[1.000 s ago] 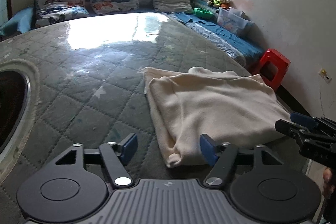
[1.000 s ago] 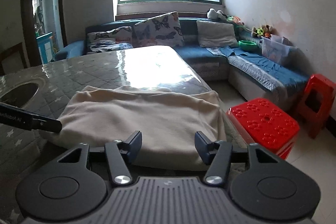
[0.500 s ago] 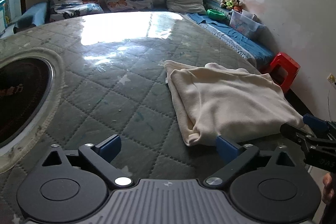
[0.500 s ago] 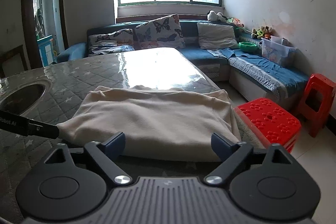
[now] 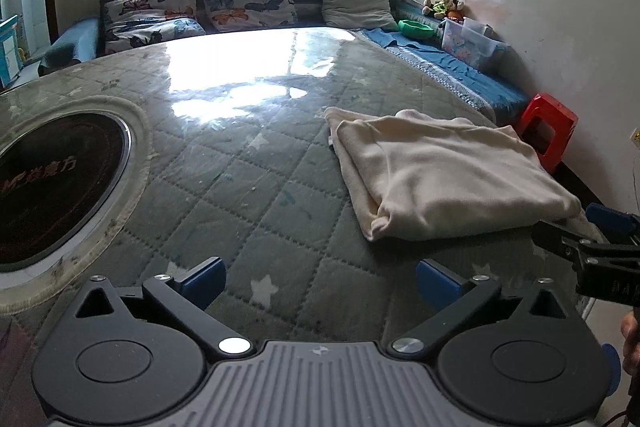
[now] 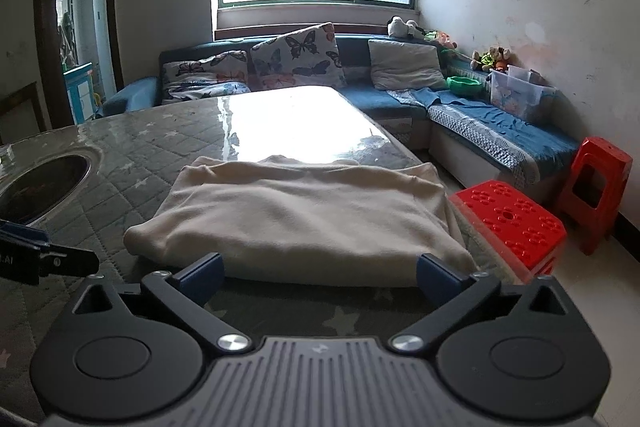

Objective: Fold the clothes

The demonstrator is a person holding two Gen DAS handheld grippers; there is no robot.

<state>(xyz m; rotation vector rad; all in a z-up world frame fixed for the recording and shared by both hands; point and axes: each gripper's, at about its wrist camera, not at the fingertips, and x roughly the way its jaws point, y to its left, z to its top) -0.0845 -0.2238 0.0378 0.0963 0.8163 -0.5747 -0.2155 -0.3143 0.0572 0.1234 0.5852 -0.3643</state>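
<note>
Since a second ago: jaws of left hand-held gripper (image 5: 320, 277) spread wide, nothing between, pulled back off cream garment (image 5: 444, 179). Right hand-held gripper (image 6: 319, 273) likewise wider, still opening, pads clear of the cloth's near edge. Both tilted down over quilted bench (image 5: 248, 187). Garment folded, lying flat at bench's right side. Right gripper's body cut off in left view; fingers of a hand (image 5: 631, 341) barely seen.
</note>
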